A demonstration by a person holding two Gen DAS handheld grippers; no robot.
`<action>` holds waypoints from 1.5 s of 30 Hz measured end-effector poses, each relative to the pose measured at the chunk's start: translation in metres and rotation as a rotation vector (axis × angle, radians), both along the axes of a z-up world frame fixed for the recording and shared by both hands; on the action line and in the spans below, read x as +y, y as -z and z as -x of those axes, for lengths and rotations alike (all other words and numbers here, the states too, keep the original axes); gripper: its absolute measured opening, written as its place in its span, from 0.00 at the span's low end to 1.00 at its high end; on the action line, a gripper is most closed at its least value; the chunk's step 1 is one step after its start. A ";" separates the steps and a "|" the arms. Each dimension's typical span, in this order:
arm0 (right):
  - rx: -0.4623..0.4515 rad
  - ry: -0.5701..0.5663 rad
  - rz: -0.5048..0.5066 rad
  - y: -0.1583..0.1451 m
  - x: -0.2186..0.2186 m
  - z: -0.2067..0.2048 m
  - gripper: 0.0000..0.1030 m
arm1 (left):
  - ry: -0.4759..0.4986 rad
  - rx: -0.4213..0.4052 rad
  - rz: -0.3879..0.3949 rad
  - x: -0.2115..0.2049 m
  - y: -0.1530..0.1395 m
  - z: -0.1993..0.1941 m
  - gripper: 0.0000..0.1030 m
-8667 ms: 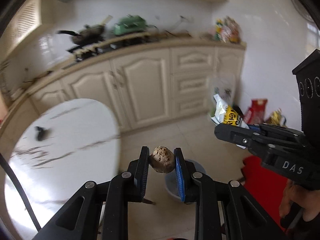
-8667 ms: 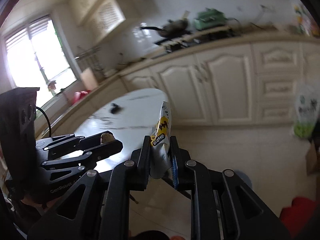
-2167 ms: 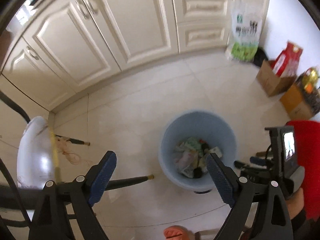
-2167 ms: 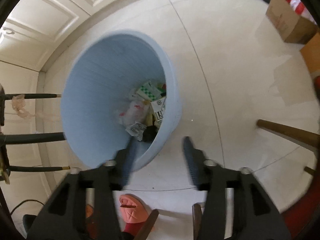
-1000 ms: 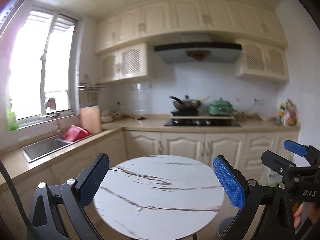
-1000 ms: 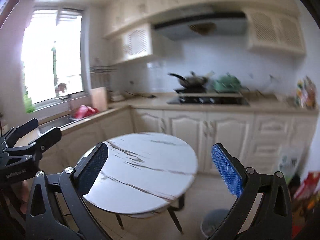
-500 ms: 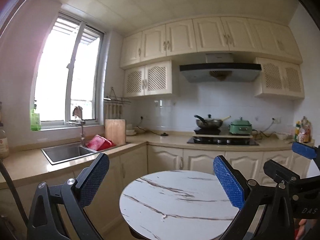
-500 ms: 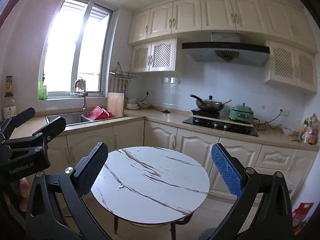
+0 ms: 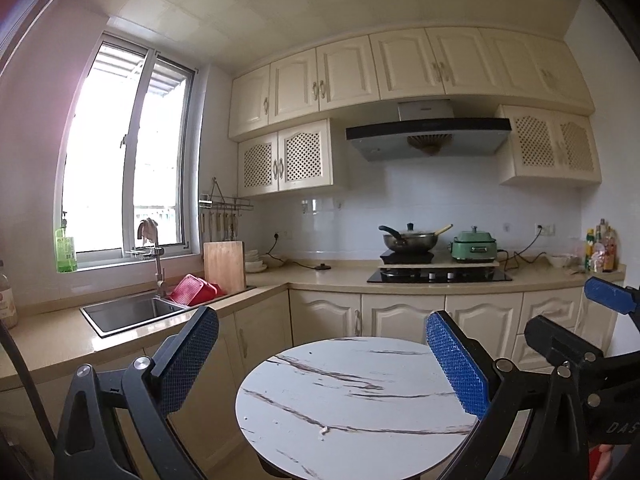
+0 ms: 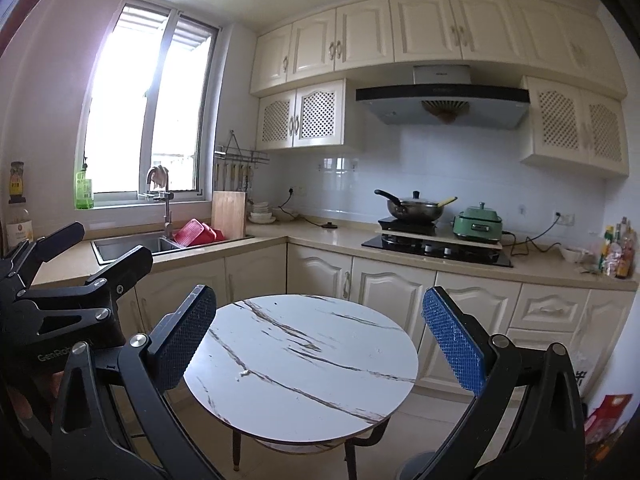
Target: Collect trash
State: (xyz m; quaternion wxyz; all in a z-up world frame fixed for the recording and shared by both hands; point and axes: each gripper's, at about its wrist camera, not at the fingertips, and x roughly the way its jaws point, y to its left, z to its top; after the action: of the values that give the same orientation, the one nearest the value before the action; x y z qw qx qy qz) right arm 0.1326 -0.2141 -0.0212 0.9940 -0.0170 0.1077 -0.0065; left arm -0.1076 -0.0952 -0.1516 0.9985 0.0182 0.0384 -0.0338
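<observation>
Fingers of both grippers are spread wide with nothing between their blue textured pads: the left gripper and the right gripper are each held level above the floor, facing the round white marble-patterned table, and neither touches it. No piece of trash shows on that tabletop; only a tiny pale speck lies near its front edge in the left wrist view. The pale blue plastic trash bin peeks out at the bottom of the right wrist view, on the tiled floor just past the table's right legs, and its inside is hidden from here. The right gripper also shows at the right edge of the left wrist view, and the left one at the left edge of the right wrist view. Behind the table runs a row of cream panelled cabinets under a beige countertop, which carries a steel sink, a red dish rack, an upright wooden cutting board, a lidded steel wok and a green electric cooker. A bright window stands above the sink.
</observation>
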 end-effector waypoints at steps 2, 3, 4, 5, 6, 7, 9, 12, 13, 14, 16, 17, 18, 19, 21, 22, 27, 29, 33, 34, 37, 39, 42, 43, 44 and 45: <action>0.001 0.003 0.000 0.000 0.000 0.000 1.00 | 0.002 -0.001 -0.001 0.002 0.000 -0.001 0.99; 0.000 0.002 0.000 0.000 0.000 0.000 1.00 | 0.003 0.000 -0.002 0.003 -0.002 -0.001 0.99; -0.001 0.002 -0.001 0.000 -0.001 0.001 1.00 | 0.005 0.000 -0.005 0.004 -0.003 -0.002 0.99; -0.002 0.002 -0.003 0.000 -0.001 0.002 1.00 | 0.007 0.001 -0.007 0.006 -0.003 -0.002 0.99; -0.002 0.002 -0.003 0.000 -0.002 0.002 1.00 | 0.006 0.000 -0.007 0.007 -0.004 -0.002 0.99; -0.002 0.003 -0.003 0.001 -0.002 0.002 1.00 | 0.008 0.000 -0.006 0.009 -0.006 -0.002 0.99; 0.000 0.001 -0.004 0.001 -0.002 0.002 1.00 | 0.010 0.002 -0.007 0.011 -0.006 -0.003 0.99; -0.003 -0.001 -0.004 0.001 -0.003 0.004 1.00 | 0.005 -0.007 -0.004 0.013 -0.006 -0.003 0.99; -0.001 -0.002 -0.003 0.001 -0.003 0.004 1.00 | 0.007 -0.007 -0.004 0.015 -0.007 -0.002 0.99; 0.000 -0.001 -0.002 0.001 -0.004 0.003 1.00 | 0.009 -0.006 -0.004 0.016 -0.009 -0.002 0.99; 0.003 -0.003 -0.004 0.001 -0.003 0.003 1.00 | 0.010 -0.008 -0.006 0.021 -0.008 -0.002 0.99; 0.003 -0.003 -0.005 0.001 -0.003 0.003 1.00 | 0.010 -0.007 -0.007 0.024 -0.010 -0.002 0.99; 0.004 -0.004 -0.004 0.001 -0.003 0.003 1.00 | 0.010 -0.007 -0.005 0.025 -0.012 -0.004 0.99; 0.004 -0.004 -0.005 0.001 -0.003 0.003 1.00 | 0.012 -0.007 -0.006 0.028 -0.012 -0.004 0.99; 0.004 -0.005 -0.004 0.001 -0.004 0.003 1.00 | 0.012 -0.009 -0.006 0.029 -0.013 -0.005 0.99; 0.005 -0.005 -0.004 0.001 -0.004 0.003 1.00 | 0.013 -0.009 -0.005 0.031 -0.013 -0.005 0.99; -0.001 -0.003 -0.004 0.001 -0.005 0.004 1.00 | 0.014 -0.014 -0.003 0.034 -0.015 -0.004 0.99; -0.004 -0.003 -0.003 0.000 -0.005 0.003 1.00 | 0.015 -0.016 -0.001 0.037 -0.017 -0.004 0.99; -0.017 0.003 0.003 -0.001 -0.004 0.006 1.00 | 0.015 -0.025 0.006 0.041 -0.021 -0.004 0.99; -0.018 0.005 0.004 -0.001 -0.003 0.006 1.00 | 0.014 -0.029 0.007 0.042 -0.019 -0.002 0.99; -0.021 0.007 0.006 -0.001 -0.003 0.008 1.00 | 0.014 -0.031 0.007 0.044 -0.021 -0.004 0.99; -0.022 0.007 0.005 -0.001 -0.002 0.008 1.00 | 0.014 -0.031 0.008 0.044 -0.021 -0.004 0.99; -0.023 0.008 0.004 -0.001 -0.003 0.008 1.00 | 0.015 -0.033 0.007 0.046 -0.019 -0.003 0.99; -0.023 0.007 0.004 -0.002 -0.003 0.008 1.00 | 0.015 -0.033 0.008 0.046 -0.019 -0.003 0.99; -0.022 0.006 0.003 -0.002 -0.003 0.008 1.00 | 0.014 -0.033 0.007 0.046 -0.021 -0.004 0.99; -0.023 0.006 0.003 -0.002 -0.003 0.008 1.00 | 0.015 -0.033 0.007 0.047 -0.019 -0.003 0.99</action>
State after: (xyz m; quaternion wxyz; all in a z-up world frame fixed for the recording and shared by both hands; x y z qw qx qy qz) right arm 0.1243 -0.2172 -0.0197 0.9951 -0.0182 0.0966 -0.0097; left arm -0.1042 -0.0484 -0.1327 0.9988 0.0157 0.0216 -0.0411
